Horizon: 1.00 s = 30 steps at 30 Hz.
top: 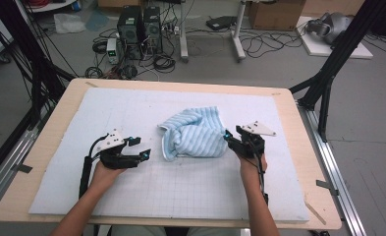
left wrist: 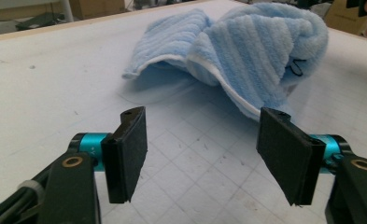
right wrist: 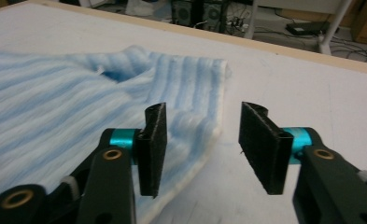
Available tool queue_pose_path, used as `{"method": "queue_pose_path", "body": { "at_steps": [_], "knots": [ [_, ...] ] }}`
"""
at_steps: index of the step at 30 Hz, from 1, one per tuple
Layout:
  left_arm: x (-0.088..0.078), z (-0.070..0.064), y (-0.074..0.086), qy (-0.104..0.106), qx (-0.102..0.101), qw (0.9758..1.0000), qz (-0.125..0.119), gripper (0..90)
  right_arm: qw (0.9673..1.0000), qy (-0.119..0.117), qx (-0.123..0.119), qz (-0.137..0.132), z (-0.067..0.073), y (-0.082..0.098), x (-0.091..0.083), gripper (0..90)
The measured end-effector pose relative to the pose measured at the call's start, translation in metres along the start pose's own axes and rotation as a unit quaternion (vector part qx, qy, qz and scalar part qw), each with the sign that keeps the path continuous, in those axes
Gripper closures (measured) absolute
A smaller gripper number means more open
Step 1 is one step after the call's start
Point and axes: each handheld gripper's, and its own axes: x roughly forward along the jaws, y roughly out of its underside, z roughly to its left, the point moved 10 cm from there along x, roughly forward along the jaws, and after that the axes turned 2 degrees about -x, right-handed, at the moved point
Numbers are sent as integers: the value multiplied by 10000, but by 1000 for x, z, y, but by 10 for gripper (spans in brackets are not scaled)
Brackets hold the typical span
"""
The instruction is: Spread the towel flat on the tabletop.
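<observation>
A light-blue striped towel (top: pixel 195 133) lies crumpled and partly folded over itself on the middle of the white mat. My left gripper (top: pixel 140 149) rests on the mat a short way left of the towel. In the left gripper view it (left wrist: pixel 202 154) stands open with only bare mat between its pads, and the towel (left wrist: pixel 246 51) lies just ahead. My right gripper (top: pixel 228 138) sits at the towel's right edge. It (right wrist: pixel 204 149) is open in the right gripper view, where the towel's white-trimmed edge (right wrist: pixel 55 107) runs beside and under its left pad, with no cloth between the pads.
The white gridded mat (top: pixel 180 191) covers most of the wooden table (top: pixel 48 142). Beyond the far edge, computer towers (top: pixel 140 27) and cables sit on the floor. Black frame legs (top: pixel 328 73) stand at both sides of the table.
</observation>
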Motion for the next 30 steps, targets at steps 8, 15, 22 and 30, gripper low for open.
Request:
{"method": "queue_pose_path", "body": {
  "at_steps": [8,15,22,30],
  "knots": [
    [12,-14,-12,100,10,9999,84,304,9996,-183,-169,159,12,27,-25,437],
    [36,-19,-23,253,-117,9994,200,426,9987,-380,-149,314,20,38,-32,417],
    [66,-14,-19,-236,121,9965,796,856,9946,-940,-285,329,48,36,-29,516],
    [55,-9,-35,-196,-200,9993,265,869,9741,-2148,-581,400,105,36,-21,601]
  ]
}}
